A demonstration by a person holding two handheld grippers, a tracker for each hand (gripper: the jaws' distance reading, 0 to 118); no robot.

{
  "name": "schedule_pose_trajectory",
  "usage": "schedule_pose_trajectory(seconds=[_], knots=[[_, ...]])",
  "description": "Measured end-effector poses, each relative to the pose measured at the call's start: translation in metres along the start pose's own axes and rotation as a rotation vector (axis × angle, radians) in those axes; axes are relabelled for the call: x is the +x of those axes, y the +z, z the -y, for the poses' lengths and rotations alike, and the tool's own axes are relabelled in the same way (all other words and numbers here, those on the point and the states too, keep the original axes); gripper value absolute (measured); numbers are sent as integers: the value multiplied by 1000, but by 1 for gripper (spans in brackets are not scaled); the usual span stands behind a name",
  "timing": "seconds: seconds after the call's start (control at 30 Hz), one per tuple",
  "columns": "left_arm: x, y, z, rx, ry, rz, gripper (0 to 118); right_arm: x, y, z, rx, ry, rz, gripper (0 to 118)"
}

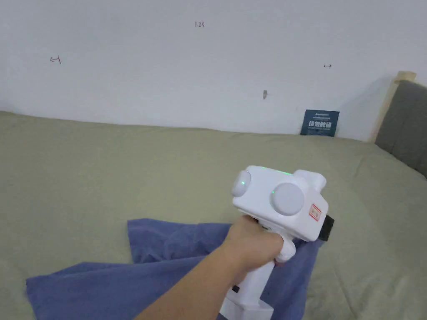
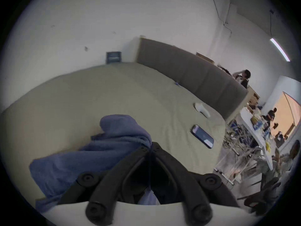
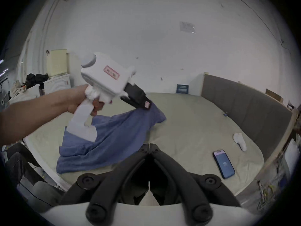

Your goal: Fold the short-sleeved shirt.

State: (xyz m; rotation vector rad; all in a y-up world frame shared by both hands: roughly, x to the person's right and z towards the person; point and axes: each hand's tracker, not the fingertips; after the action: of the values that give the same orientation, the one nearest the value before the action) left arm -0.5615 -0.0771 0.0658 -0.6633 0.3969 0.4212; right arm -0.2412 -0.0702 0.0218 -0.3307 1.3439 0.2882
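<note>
1. One blue shirt [image 3: 114,136], bunched and partly lifted off the olive bed sheet [image 3: 187,123], near the bed's front edge. One corner is raised, the rest trails down onto the sheet.
2. Two grippers. The left gripper [image 2: 150,145] has its jaws together, clamped on a fold of the shirt; blue cloth sits right at the tips and below them. The left hand [image 1: 250,243] holds its white body up over the bed.
3. The right gripper [image 3: 149,147] has its jaws closed tip to tip, nothing between them, hanging above the sheet just beside the shirt's edge.
4. One phone [image 3: 224,163] lies flat on the sheet, well apart from the shirt.
5. One white object [image 3: 239,140] lies past the phone, near the grey headboard [image 3: 244,102].
6. One small blue sign [image 1: 320,123] leans on the wall.
7. In the head view the left gripper's body blocks the raised shirt corner.
</note>
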Motion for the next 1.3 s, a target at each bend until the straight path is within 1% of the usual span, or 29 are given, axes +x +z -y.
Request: schedule_pose_trajectory(seconds=[0.03,0.07,0.1,0.13,0.17,0.2,0.27,0.37,0.43,0.53,0.6,0.63,0.67,0.7,0.73,0.8,0.83,0.87,0.93,1.03,1.07,1.1,1.13,1.17,1.23,1.27,1.3], knots=[[6,-11,7,3,-1,-17,8,3,-1,1,-3,-10,8,0],[10,-20,16,12,-5,-33,34,6,-2,2,-7,-19,14,0],[7,-22,23,49,21,-41,46,8,-3,2,-7,-30,20,0],[3,-21,29,87,75,-26,46,9,-4,3,-7,-38,22,0],[-2,-16,33,97,126,-18,84,9,-5,2,-10,-39,27,0],[-10,-5,37,91,152,-36,110,10,-5,2,-10,-37,30,0],[-33,34,47,173,205,-97,110,10,-4,-1,3,-30,32,0],[-73,109,68,297,246,-250,110,12,-6,-9,21,-42,26,0],[-99,162,93,349,273,-365,109,10,-8,-14,42,-47,11,0],[-123,239,138,399,308,-546,109,4,-13,-22,75,-29,-14,0],[-131,279,168,417,343,-626,106,1,-18,-27,90,-18,-30,0],[-132,296,184,413,356,-653,100,-1,-22,-28,98,-15,-38,0],[-131,310,200,422,360,-690,82,-4,-26,-30,104,-13,-51,0],[-129,319,212,419,356,-723,37,-6,-31,-31,105,-12,-61,0],[-120,326,223,402,345,-763,6,-9,-35,-32,104,-9,-71,0],[-117,334,245,392,358,-845,3,-13,-45,-33,103,0,-79,0],[-118,337,255,381,368,-823,3,-16,-49,-33,101,3,-90,0],[-119,337,261,341,413,-788,0,-18,-52,-33,100,6,-98,0],[-125,331,273,296,474,-764,0,-23,-58,-31,96,10,-114,0],[-149,310,277,185,498,-756,0,-28,-67,-29,72,20,-126,0],[-161,302,275,157,507,-731,1,-28,-69,-28,66,24,-129,0],[-171,296,272,135,516,-706,3,-28,-70,-27,62,29,-132,0],[-188,287,271,156,522,-729,3,-28,-72,-26,54,39,-130,0],[-203,279,265,148,529,-729,14,-26,-73,-25,48,46,-123,0],[-232,262,257,92,592,-672,79,-21,-76,-24,33,55,-107,0],[-248,252,253,67,623,-677,102,-17,-76,-23,26,54,-97,0],[-261,245,250,50,639,-669,113,-13,-76,-23,19,52,-89,0]])
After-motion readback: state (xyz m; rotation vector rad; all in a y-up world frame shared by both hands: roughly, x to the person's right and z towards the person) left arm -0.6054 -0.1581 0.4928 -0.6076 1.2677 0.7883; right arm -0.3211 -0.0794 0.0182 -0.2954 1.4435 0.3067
